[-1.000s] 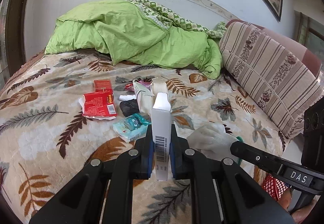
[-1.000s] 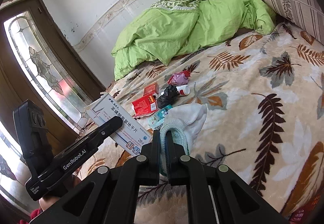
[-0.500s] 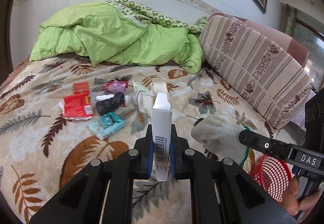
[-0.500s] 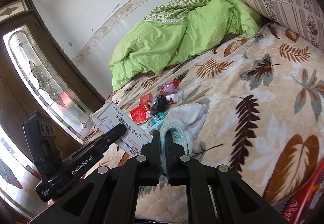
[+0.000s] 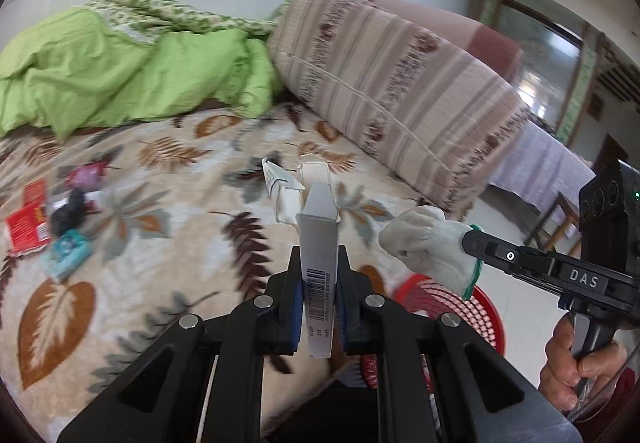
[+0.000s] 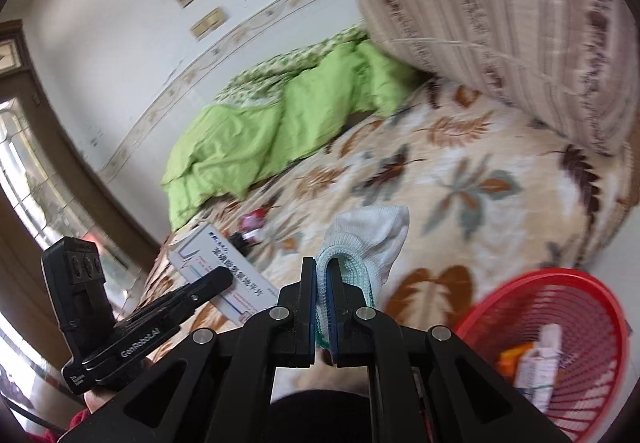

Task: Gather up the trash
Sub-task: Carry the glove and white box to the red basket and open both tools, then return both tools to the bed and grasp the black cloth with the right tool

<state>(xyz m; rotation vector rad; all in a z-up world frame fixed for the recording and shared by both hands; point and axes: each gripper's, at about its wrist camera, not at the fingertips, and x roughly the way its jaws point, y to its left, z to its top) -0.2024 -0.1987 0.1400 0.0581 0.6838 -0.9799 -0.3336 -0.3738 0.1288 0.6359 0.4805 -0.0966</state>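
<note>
My left gripper (image 5: 319,293) is shut on a white medicine box (image 5: 319,243) with a barcode, held upright above the bed's front edge; the box also shows in the right wrist view (image 6: 224,275). My right gripper (image 6: 321,305) is shut on a white knitted glove (image 6: 370,239) with a green cuff, also in the left wrist view (image 5: 430,251). A red mesh basket (image 6: 560,307) stands on the floor at the lower right with trash inside, and shows in the left wrist view (image 5: 456,307) below the glove. More trash lies on the bed: a red packet (image 5: 26,229), a black wrapper (image 5: 66,213), a teal packet (image 5: 66,253).
A leaf-patterned blanket (image 5: 160,203) covers the bed. A green duvet (image 5: 120,71) is bunched at the back and a striped pillow (image 5: 400,91) lies at the right. A pink wrapper (image 5: 84,175) lies by the red packet. A door with glass (image 6: 24,171) is at left.
Both grippers have swung right and back from the bed with their loads. The red basket has come into full view below them. The trash on the bed has shifted left in view.
</note>
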